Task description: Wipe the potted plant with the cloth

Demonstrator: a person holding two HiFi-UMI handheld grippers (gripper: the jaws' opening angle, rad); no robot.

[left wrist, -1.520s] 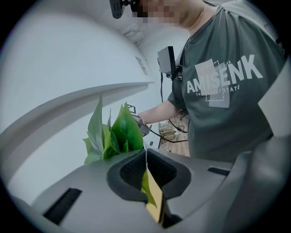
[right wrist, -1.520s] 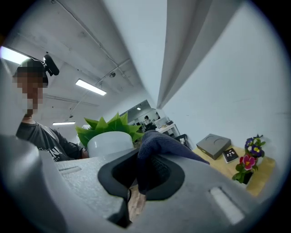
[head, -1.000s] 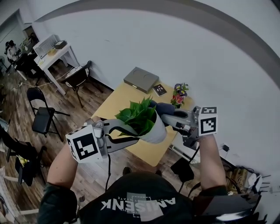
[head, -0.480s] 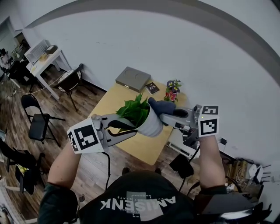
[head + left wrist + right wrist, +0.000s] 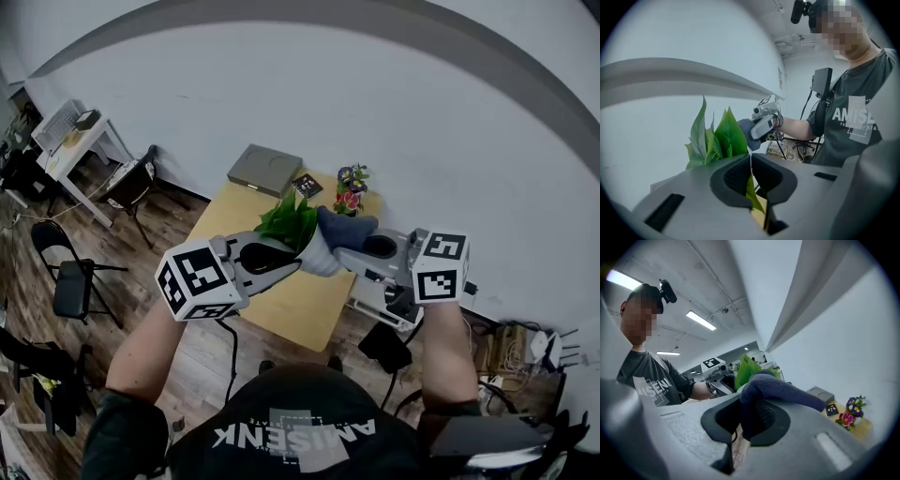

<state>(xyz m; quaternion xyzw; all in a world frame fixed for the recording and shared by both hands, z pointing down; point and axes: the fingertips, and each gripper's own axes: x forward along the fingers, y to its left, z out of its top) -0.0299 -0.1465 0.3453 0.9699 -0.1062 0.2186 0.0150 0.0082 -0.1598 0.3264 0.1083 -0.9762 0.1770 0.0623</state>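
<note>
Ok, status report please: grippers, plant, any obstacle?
Left gripper shut on potted plant, held in air. Right gripper shut on cloth, beside it. No obstacle seen.

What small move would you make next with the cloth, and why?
Probably draw the cloth in the right gripper across the nearest leaves: it sits at the foliage's edge, while the left gripper holds the pot aloft.

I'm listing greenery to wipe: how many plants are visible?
2. The green leafy plant in a white pot is held by the left gripper; the small pink-and-purple flowering plant stands at the far edge of the yellow table. Others may be hidden.
</note>
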